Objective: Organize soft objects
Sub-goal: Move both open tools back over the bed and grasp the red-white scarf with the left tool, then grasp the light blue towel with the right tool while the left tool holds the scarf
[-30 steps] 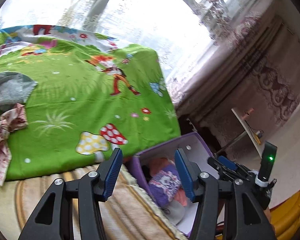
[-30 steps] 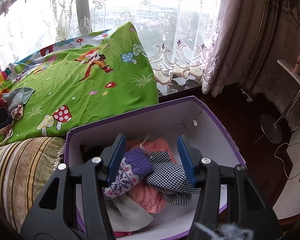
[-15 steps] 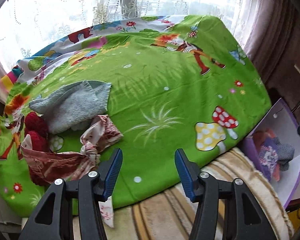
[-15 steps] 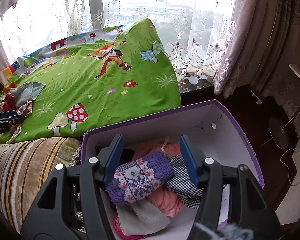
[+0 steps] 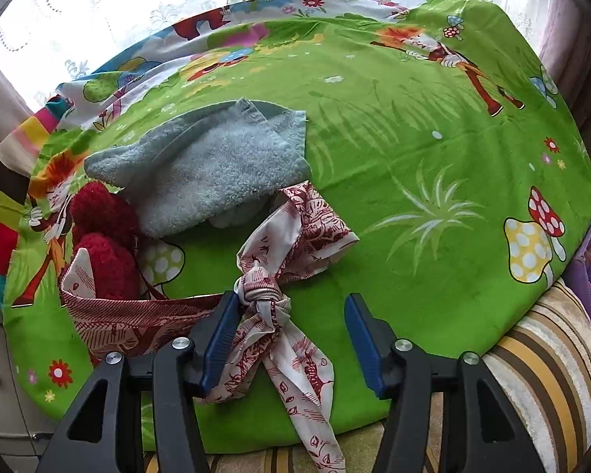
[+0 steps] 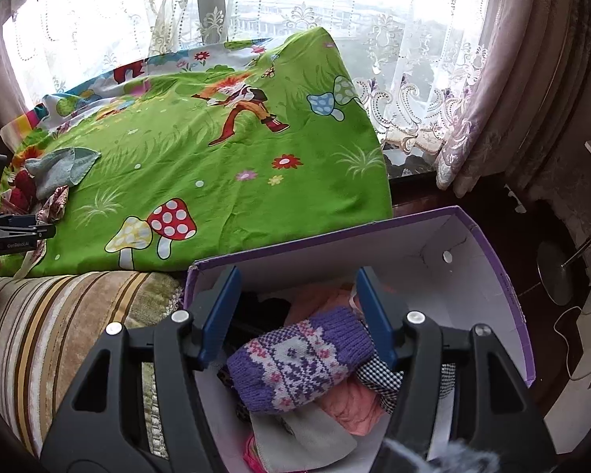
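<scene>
Here, left gripper [image 5: 289, 339] fingers [image 5: 218, 335] wide around scarf [image 5: 272, 295].

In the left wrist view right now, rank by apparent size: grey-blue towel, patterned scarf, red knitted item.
1. Grey-blue towel and patterned scarf: too close to rank, since the scarf lies nearer the camera and sprawls.
2. Red knitted item, smallest, partly hidden by the scarf.

Left claw [image 5: 291, 339] gapes wide and low, its blue pads [image 5: 218, 339] spread apart and tilted forward; right claw [image 6: 297, 315] hangs likewise parted, fingers angled downward, gripping nothing, well apart from the left.
</scene>
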Motion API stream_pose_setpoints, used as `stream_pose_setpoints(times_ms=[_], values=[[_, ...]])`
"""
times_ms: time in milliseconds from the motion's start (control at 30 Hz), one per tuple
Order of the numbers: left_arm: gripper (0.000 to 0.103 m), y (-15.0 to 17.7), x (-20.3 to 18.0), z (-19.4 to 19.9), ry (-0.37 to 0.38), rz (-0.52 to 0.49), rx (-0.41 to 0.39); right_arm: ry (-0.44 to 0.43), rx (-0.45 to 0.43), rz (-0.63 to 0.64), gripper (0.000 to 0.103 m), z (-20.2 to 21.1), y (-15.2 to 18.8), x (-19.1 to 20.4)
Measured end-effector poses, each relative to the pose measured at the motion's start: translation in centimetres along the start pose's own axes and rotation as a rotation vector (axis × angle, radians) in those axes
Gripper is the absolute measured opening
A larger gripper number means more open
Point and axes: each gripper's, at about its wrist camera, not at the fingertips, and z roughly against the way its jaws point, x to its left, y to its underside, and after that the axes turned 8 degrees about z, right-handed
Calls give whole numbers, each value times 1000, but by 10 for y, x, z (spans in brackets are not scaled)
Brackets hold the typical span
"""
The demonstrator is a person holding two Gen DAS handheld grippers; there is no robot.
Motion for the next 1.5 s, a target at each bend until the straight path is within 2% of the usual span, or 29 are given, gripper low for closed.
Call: stream_pose_setpoints(times_ms=[133,233,300,400,533,633,733,767,800,867,967,1100,1133,1167,1200,1300,1500], values=[[24,4,0,5,-11,-7,-34,-15,1,23,66,-4,-4,12],[16,8,-5,8,-2,-23,-51,-29,6,43,66,-8,-8,21],[0,13,-4,16,51,-10,-76,-39,4,56,66,-9,-12,29],[0,23,7,25,185,66,-73,-56,-6,81,66,-9,-18,41],[0,37,23,32,306,172,-72,-79,-12,118,66,-13,-27,59],[1,42,38,44,359,245,-123,-105,-21,153,66,-16,-37,76],[8,36,45,51,366,273,-151,-135,-37,184,66,-16,-46,95],[22,32,43,52,358,248,-149,-143,-40,191,67,-17,-49,99],[42,27,37,53,329,211,-150,-152,-41,200,67,-18,-51,104],[63,17,24,52,247,126,-154,-172,-44,219,67,-20,-58,115],[64,8,5,40,164,7,-128,-190,-57,251,67,-21,-69,129],[63,1,-3,9,97,-48,-38,-209,-75,277,69,-24,-85,144],[63,2,-2,4,102,-45,-21,-215,-78,283,70,-24,-89,148],[55,2,0,0,115,-37,1,-218,-81,291,72,-26,-92,153],[41,3,2,-5,125,-27,24,-221,-81,297,73,-27,-95,156],[29,7,10,-9,139,6,25,-235,-73,318,74,-33,-103,170],[25,23,22,8,250,85,-26,-259,-71,347,77,-41,-116,194]])
